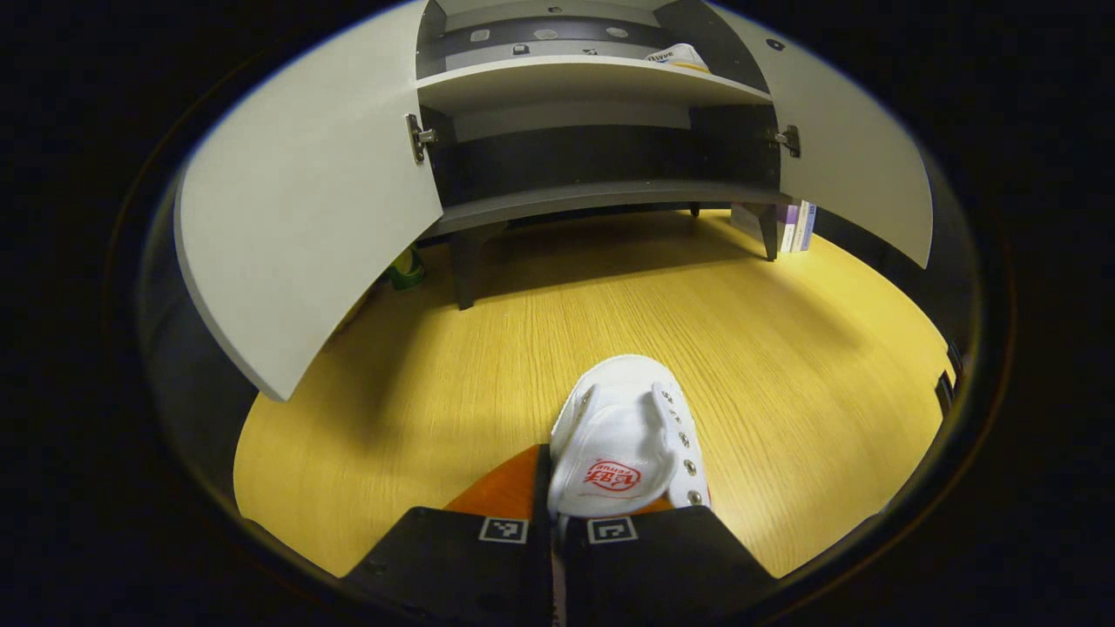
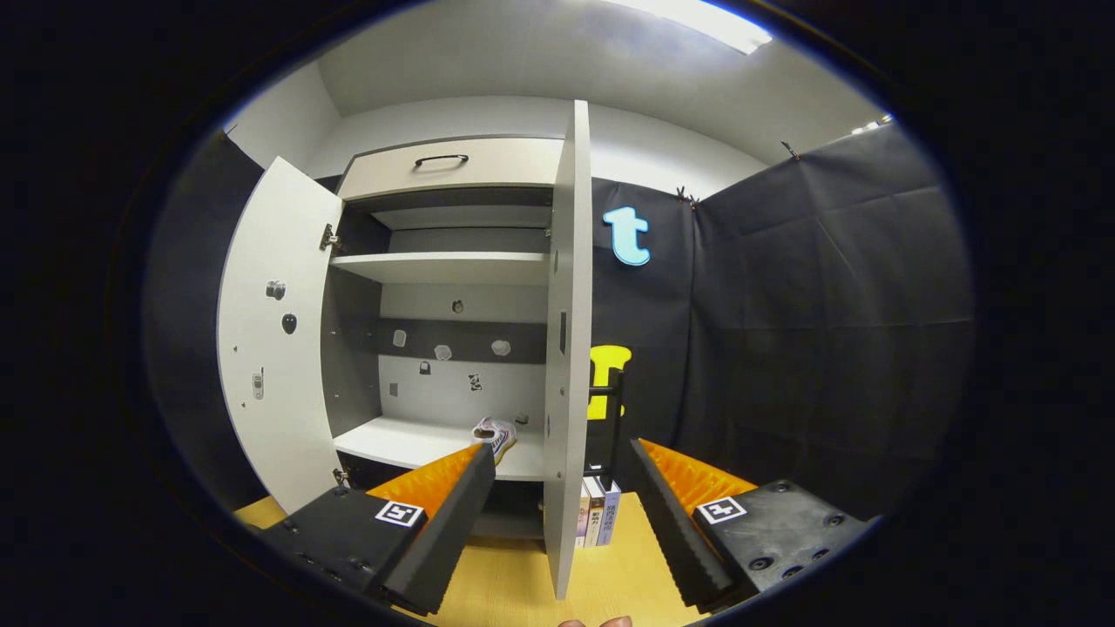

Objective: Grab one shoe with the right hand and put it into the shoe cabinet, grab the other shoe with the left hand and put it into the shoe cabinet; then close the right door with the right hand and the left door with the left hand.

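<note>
We hold second shoe [image 1: 625, 444] in left gripper [image 1: 556, 522], fingers pinched on heel edge, toe pointing at cabinet [image 1: 575, 83]; shoe over wooden floor [image 1: 784, 348], short of cabinet. Grip at heel likely so toe enters shelf first. First shoe [image 2: 495, 433] already sits on shelf [image 2: 409, 444], toward its right side, leaving room beside it. Right gripper [image 2: 562, 496] wide apart, empty, facing edge of right door [image 2: 566, 348], probably waiting to close it. Left door [image 1: 296, 218] stands open too. Books [image 2: 597, 514] stand by cabinet foot.
</note>
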`<state>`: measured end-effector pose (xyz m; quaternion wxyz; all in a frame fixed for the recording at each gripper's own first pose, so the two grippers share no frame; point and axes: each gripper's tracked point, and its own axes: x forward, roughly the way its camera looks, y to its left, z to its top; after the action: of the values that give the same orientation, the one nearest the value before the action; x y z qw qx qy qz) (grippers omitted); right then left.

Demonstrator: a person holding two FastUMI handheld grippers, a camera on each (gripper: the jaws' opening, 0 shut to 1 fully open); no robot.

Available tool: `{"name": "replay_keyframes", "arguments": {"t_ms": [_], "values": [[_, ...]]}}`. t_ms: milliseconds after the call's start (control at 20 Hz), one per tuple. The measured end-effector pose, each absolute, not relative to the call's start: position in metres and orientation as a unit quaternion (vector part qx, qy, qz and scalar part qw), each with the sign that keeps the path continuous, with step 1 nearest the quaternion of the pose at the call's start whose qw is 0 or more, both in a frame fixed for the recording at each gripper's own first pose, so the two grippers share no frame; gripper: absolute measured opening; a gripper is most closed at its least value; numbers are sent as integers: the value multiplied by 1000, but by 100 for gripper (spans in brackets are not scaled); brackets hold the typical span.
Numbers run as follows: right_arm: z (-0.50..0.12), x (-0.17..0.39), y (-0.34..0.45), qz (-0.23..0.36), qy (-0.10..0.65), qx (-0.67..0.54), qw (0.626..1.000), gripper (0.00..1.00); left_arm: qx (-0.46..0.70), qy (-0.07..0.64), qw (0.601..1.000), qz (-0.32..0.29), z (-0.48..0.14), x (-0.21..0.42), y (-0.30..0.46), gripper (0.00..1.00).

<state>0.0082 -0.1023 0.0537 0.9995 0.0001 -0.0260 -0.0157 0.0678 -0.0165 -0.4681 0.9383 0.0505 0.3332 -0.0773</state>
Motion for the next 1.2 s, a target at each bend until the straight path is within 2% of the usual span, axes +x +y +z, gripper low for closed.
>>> {"name": "replay_keyframes", "arguments": {"t_ms": [400,600,800,1000,1200], "values": [[51,9,-111,-9,-25,16,1000,98,-1,297,954,-47,-361,59,-24,10],[41,11,-114,1,-9,29,1000,98,-25,279,960,4,-292,72,-14,10],[30,15,-124,5,8,39,999,98,-9,247,968,40,-226,104,-11,10],[24,16,-132,9,15,52,998,98,-62,230,970,43,-171,147,-24,10],[21,19,-144,10,17,53,998,98,-45,205,976,55,-124,200,-25,10]]}}
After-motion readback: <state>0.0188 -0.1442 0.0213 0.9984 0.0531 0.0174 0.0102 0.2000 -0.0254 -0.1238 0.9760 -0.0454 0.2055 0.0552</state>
